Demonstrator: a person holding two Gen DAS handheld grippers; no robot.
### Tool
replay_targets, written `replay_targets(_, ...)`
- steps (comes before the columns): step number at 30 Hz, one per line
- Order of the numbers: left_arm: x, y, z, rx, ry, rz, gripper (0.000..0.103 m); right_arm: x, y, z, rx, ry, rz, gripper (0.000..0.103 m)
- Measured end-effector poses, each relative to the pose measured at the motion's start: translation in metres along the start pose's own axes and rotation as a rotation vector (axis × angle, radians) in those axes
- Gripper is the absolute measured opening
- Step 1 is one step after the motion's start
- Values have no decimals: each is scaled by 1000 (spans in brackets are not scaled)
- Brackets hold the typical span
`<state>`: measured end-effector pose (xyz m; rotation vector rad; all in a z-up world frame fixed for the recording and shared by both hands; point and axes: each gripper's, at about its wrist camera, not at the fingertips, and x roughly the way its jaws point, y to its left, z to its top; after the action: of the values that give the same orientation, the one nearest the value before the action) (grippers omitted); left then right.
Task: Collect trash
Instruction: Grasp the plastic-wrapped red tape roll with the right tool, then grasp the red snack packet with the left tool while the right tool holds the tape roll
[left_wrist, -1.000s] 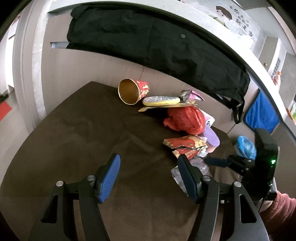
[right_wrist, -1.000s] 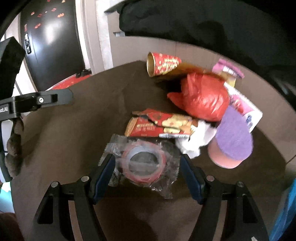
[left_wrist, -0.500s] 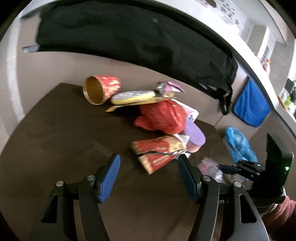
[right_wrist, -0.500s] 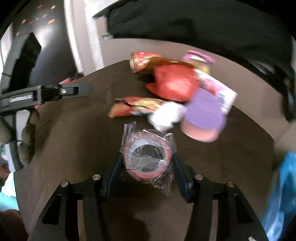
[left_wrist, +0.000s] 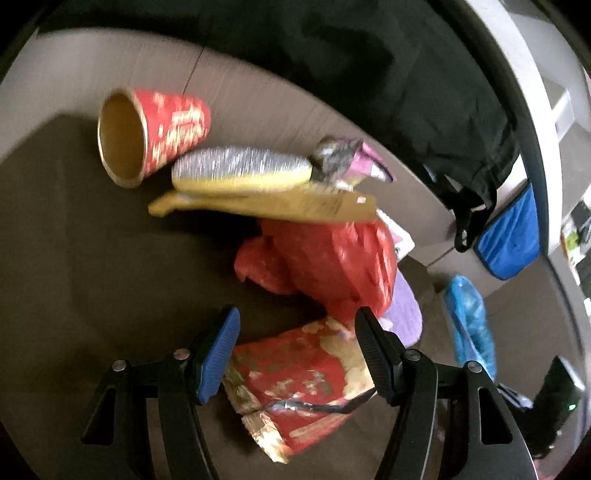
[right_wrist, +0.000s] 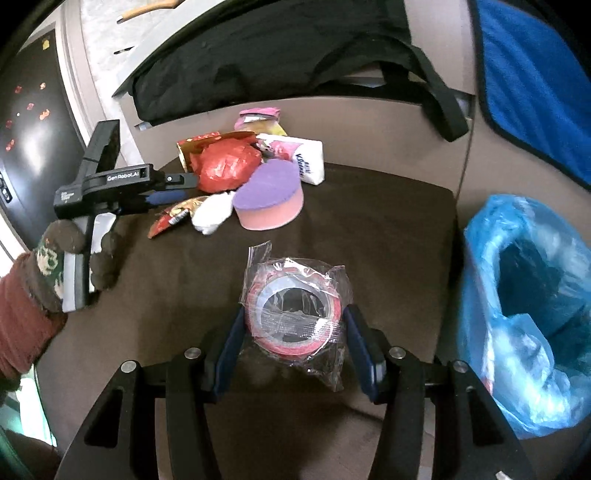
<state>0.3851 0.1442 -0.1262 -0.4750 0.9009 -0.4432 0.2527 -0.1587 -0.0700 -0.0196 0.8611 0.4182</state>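
Observation:
My right gripper (right_wrist: 293, 328) is shut on a red tape roll in clear plastic wrap (right_wrist: 293, 319) and holds it above the brown table (right_wrist: 388, 229). A blue trash bag (right_wrist: 532, 306) stands open just to the right. My left gripper (left_wrist: 297, 341) is open, its jaws on either side of a red and gold snack wrapper (left_wrist: 299, 380). Behind it lie a crumpled red bag (left_wrist: 332, 258), a red paper cup (left_wrist: 151, 136) on its side and a silver and yellow pack (left_wrist: 240, 170). The left gripper also shows in the right wrist view (right_wrist: 173, 188).
A purple and pink sponge (right_wrist: 269, 195), a white tissue (right_wrist: 212, 212) and a white tissue pack (right_wrist: 299, 155) lie in the pile. A black garment (right_wrist: 280, 51) and a blue cloth (right_wrist: 532, 85) hang behind the table. The trash bag also shows in the left wrist view (left_wrist: 469, 321).
My right gripper closed on the tape roll, lifted it and swung right toward the blue bag. My left gripper moved forward until the red and gold wrapper sits between its open jaws.

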Motion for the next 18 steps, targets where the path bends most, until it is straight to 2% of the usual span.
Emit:
replay_targets(1, -3, -1, -4, 8, -4, -5, 65, 0, 0, -1, -1, -2, -1, 51)
replay_targets(6, -18, -21, -37, 79, 74, -76, 65, 0, -5, -4, 21, -14, 8, 51)
replay_targets(9, -29, -41, -61, 166, 94, -61, 65, 1, -7, -5, 35, -22, 15, 51)
replay_targets(11, -36, -52, -73, 190, 61, -10, 65, 1, -5, -5, 38, -25, 21, 51)
replay_targets(15, -52, -64, -78, 168, -92, 97, 65, 0, 1, -6, 22, -38, 20, 51)
replay_targets(16, -52, -66, -77, 176, -123, 154, 65, 0, 2, -7, 16, -40, 16, 51)
replay_targets(18, -44, -70, -76, 194, -125, 217, 65, -1, 5, -8, 9, -43, 9, 51)
